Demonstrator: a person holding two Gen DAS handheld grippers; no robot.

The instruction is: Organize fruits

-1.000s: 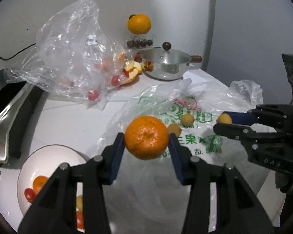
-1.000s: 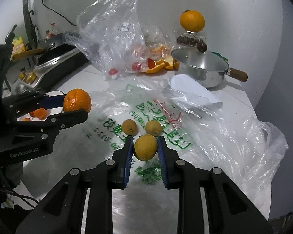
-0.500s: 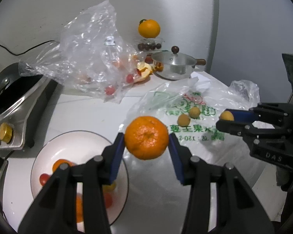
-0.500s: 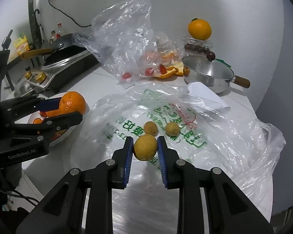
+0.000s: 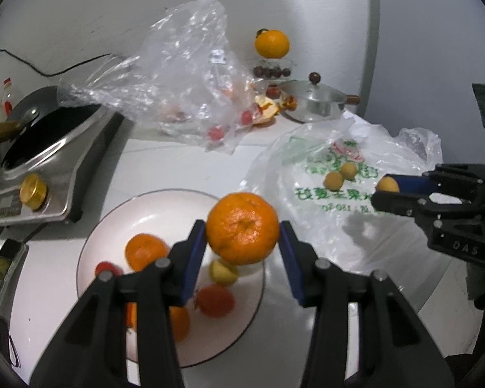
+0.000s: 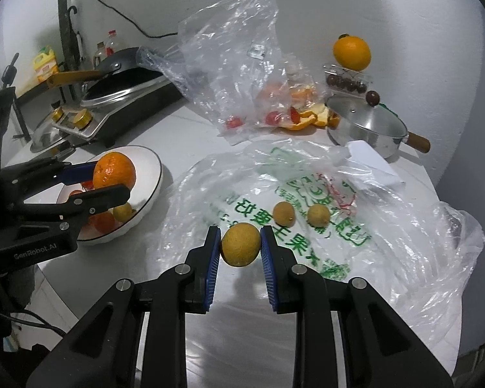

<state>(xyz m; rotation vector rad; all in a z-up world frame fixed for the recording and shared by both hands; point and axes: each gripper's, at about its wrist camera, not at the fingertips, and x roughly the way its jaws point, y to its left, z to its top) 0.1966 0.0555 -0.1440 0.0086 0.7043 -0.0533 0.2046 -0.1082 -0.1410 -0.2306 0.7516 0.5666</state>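
Observation:
My left gripper [image 5: 242, 229] is shut on an orange tangerine [image 5: 242, 228] and holds it above the right side of a white plate [image 5: 119, 213]. The plate holds another tangerine [image 5: 145, 252], red tomatoes [image 5: 215, 300] and a small yellow fruit [image 5: 223, 271]. My right gripper [image 6: 239, 247] is shut on a small yellow fruit [image 6: 240, 248], held above a white printed plastic bag [image 6: 307, 200]. Two more small yellow fruits [image 6: 284, 214] [image 6: 318, 215] lie on that bag. The left gripper with its tangerine [image 6: 113, 174] shows over the plate [image 6: 152, 165] in the right wrist view.
A crumpled clear bag [image 6: 236, 64] with tomatoes and orange peel lies at the back. A steel pot with lid [image 6: 365, 126] stands back right, behind it an orange [image 6: 351, 52] on a box of dark fruit. An induction cooker with a pan [image 6: 119, 87] stands at left.
My left gripper has carried the tangerine left, from over the printed bag to above the plate. My right gripper has drawn back slightly, still holding the yellow fruit.

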